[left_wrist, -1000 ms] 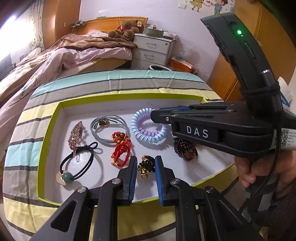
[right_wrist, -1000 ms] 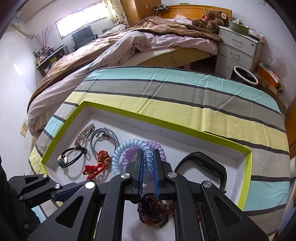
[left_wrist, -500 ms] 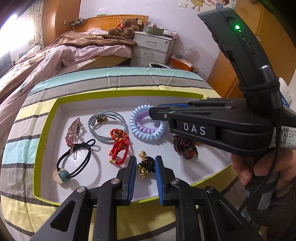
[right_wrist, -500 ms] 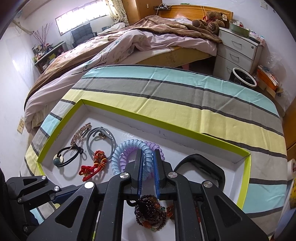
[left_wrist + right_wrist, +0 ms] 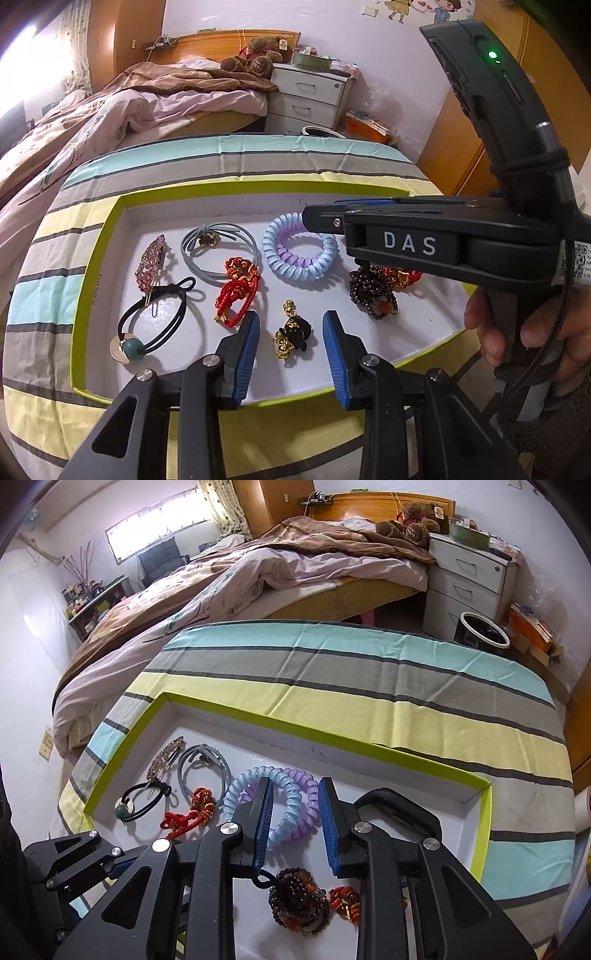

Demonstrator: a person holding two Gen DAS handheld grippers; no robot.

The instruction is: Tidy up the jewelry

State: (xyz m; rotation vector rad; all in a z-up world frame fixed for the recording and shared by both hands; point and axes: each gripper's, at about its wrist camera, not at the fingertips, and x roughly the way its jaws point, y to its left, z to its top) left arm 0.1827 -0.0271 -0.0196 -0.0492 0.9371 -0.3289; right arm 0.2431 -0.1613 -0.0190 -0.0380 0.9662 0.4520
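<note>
A white tray with a lime-green rim lies on a striped table and holds jewelry. My left gripper is open, its blue pads either side of a black and gold charm without touching it. My right gripper is open above the tray, over a dark garnet bead bracelet that lies loose; the same bracelet shows in the left view. A blue and purple spiral hair tie, red cord bracelet, grey hair tie, pink hair clip and black hair tie lie further left.
A small red and gold bead piece lies by the garnet bracelet. A black curved object sits in the tray's right part. A bed and a white drawer unit stand beyond the table.
Both grippers have opened: the left let go of the black and gold charm, the right let go of the garnet bracelet. Both drew back slightly from the tray.
</note>
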